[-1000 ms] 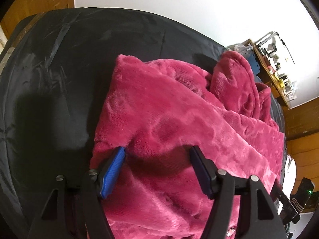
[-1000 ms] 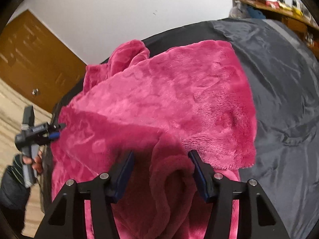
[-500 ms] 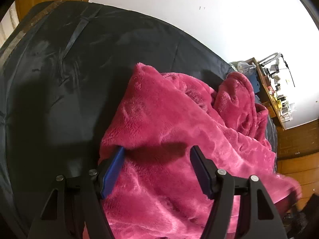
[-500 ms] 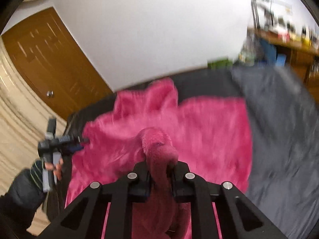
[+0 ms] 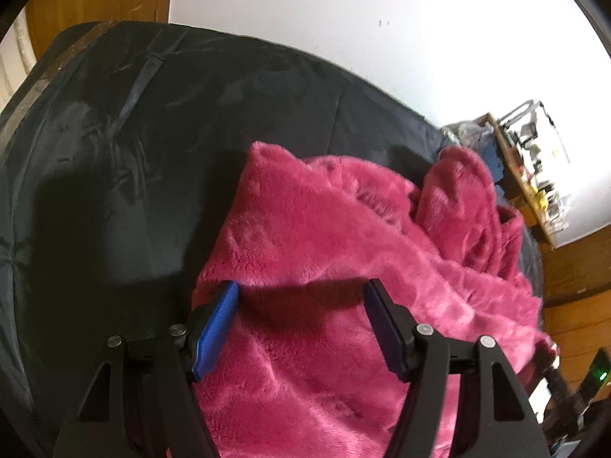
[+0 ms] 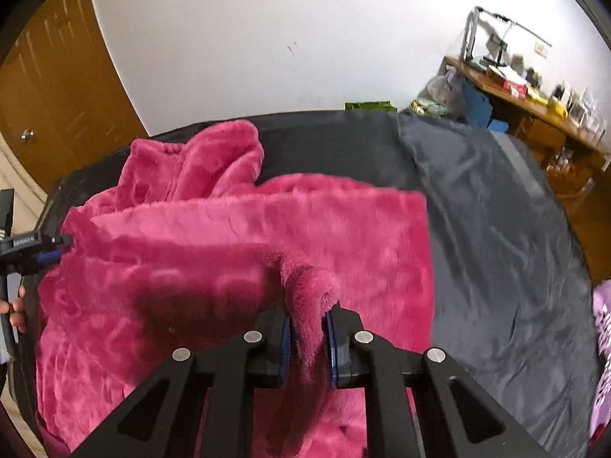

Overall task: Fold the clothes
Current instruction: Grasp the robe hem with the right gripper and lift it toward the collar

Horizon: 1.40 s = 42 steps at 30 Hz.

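Observation:
A fluffy pink fleece garment (image 5: 324, 229) lies crumpled on a black bed cover (image 5: 114, 133). My left gripper (image 5: 301, 294) is open, its blue-padded fingers straddling the garment's near edge, with fabric below and between them. In the right wrist view the same garment (image 6: 229, 236) spreads across the cover (image 6: 496, 229). My right gripper (image 6: 307, 316) is shut on a raised fold of it near the front. The left gripper (image 6: 57, 248) shows at the garment's far left edge, held by a hand (image 6: 15, 305).
A cluttered wooden desk (image 6: 534, 103) stands beyond the bed's right side against a white wall. A wooden door (image 6: 57, 95) is at the left. A purple patterned cloth (image 6: 601, 324) peeks in at the right edge. Bare cover lies right of the garment.
My right gripper went from open around a pink fold to shut on it and has lifted it. The left gripper stayed open and drew back a little from the garment.

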Each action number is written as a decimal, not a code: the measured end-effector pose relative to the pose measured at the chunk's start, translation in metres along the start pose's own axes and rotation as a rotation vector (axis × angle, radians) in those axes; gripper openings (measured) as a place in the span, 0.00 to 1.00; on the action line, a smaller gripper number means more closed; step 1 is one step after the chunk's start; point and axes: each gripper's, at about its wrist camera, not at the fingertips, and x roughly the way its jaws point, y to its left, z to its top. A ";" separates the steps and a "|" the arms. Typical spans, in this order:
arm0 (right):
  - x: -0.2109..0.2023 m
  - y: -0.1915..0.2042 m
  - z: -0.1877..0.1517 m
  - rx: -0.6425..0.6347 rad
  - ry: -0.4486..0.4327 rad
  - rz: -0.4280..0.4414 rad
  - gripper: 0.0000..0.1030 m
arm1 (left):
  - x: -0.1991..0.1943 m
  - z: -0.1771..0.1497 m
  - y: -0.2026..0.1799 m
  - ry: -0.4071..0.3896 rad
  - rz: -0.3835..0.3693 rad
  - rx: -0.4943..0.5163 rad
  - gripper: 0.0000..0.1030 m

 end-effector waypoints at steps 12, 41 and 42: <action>-0.036 0.015 0.013 -0.002 -0.099 0.069 0.15 | 0.010 0.024 0.001 -0.021 0.148 0.063 0.77; -0.009 -0.011 0.027 0.050 -0.058 -0.149 0.70 | -0.031 0.015 -0.022 -0.071 0.073 0.157 0.70; -0.015 -0.003 0.026 0.028 -0.076 -0.115 0.70 | -0.039 0.009 -0.030 -0.072 0.044 0.190 0.70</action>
